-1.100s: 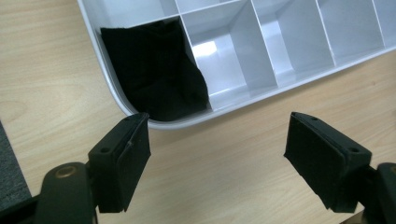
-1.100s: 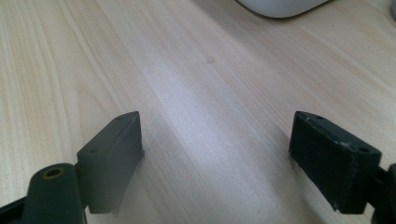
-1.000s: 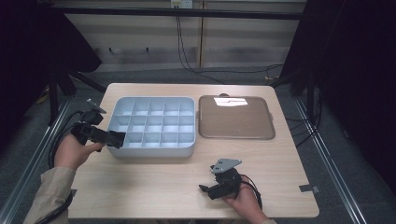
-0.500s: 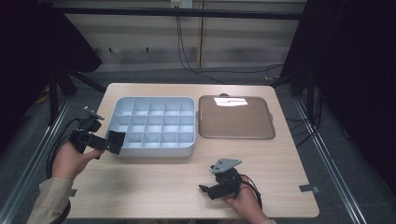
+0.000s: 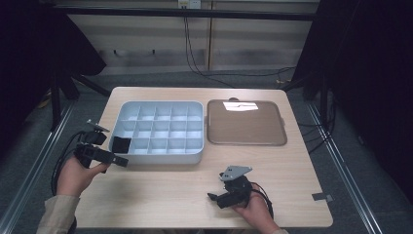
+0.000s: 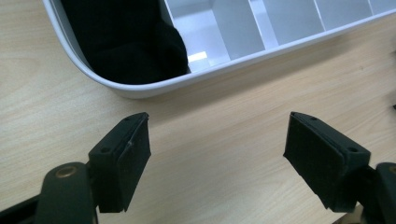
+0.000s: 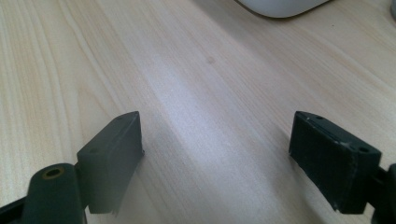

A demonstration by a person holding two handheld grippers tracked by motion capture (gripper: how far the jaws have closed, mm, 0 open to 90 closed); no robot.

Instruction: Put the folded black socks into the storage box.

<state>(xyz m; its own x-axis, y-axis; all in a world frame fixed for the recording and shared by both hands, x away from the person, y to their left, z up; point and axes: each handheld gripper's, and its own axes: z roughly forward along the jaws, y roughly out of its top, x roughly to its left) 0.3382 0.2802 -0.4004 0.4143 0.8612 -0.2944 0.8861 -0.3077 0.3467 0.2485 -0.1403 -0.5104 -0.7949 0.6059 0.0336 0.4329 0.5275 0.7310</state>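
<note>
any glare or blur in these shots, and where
High view: a bright white reflection sits on the back of the brown tray, surroundings fall into dark. Left gripper view: a small highlight gleams in the white organizer beside the black item; sharp overall. Right gripper view: a pale sheen streaks the wooden table; the near jaws look slightly soft.

The high view is looking forward and down from above the person's side, taking in the whole table [image 5: 160, 204]. Each gripper view is looking along its own jaws, close to the wood. The left gripper view and the high view are sharing the divided tray's [image 6: 140, 88] near corner [image 5: 117, 157].
</note>
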